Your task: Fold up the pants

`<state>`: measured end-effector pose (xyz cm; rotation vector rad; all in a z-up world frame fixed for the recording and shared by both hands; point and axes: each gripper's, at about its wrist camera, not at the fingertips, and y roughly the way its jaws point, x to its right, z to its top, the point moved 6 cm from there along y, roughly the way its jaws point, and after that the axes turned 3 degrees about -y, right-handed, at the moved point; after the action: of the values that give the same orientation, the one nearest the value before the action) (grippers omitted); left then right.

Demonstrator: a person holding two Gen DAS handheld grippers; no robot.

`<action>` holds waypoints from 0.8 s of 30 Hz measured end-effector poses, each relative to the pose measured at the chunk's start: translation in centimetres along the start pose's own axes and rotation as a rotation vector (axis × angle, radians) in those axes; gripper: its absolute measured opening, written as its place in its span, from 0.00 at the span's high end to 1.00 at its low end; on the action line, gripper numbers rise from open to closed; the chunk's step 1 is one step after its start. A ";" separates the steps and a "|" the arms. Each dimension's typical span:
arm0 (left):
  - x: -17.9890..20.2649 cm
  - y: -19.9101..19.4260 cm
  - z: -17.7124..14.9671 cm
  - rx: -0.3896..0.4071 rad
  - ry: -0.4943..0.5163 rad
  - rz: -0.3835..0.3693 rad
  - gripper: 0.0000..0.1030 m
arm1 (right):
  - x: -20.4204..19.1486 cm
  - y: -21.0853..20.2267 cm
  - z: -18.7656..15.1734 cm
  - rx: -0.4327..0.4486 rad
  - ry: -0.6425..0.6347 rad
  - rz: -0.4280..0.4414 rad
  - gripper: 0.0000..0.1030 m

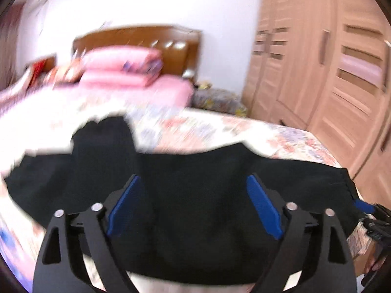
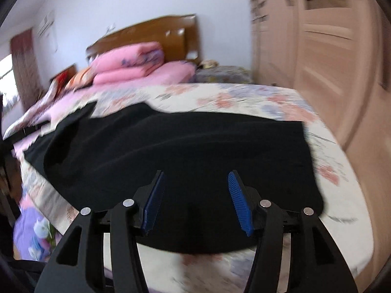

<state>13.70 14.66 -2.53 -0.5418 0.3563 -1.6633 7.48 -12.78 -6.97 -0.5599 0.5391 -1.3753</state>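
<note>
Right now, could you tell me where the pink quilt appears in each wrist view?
Left wrist view: pink quilt upper left, blurred, in front of the headboard.
Right wrist view: pink quilt upper left of centre, beyond the black pants.
Shared landmark: the brown headboard behind it.

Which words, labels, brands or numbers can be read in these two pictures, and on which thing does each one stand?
No text can be read in either view.
Black pants: plain, no label showing.
Pink quilts: a printed pattern, no letters that can be made out.
Red and orange things by the headboard: too blurred to tell if they carry writing.
Left tool and right tool: no markings visible.
</note>
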 end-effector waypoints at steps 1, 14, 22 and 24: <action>1.4 0.4 0.7 -0.011 0.036 -0.017 0.03 | -0.5 0.7 0.2 -0.017 -0.018 0.004 0.45; 14.1 22.6 -1.5 -0.564 0.186 -0.274 0.12 | -0.6 3.3 -2.6 -0.148 -0.167 -0.096 0.23; 15.3 24.6 -2.2 -0.429 0.326 -0.143 0.01 | 0.9 2.0 -5.5 -0.123 -0.104 -0.018 0.21; 15.0 24.8 -1.8 -0.432 0.281 -0.150 0.01 | 0.9 1.8 -5.7 -0.129 -0.103 -0.018 0.21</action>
<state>31.99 -4.33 -14.81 -0.6658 0.9134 -1.8200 5.18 -13.83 -12.48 -0.7384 0.5429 -1.3268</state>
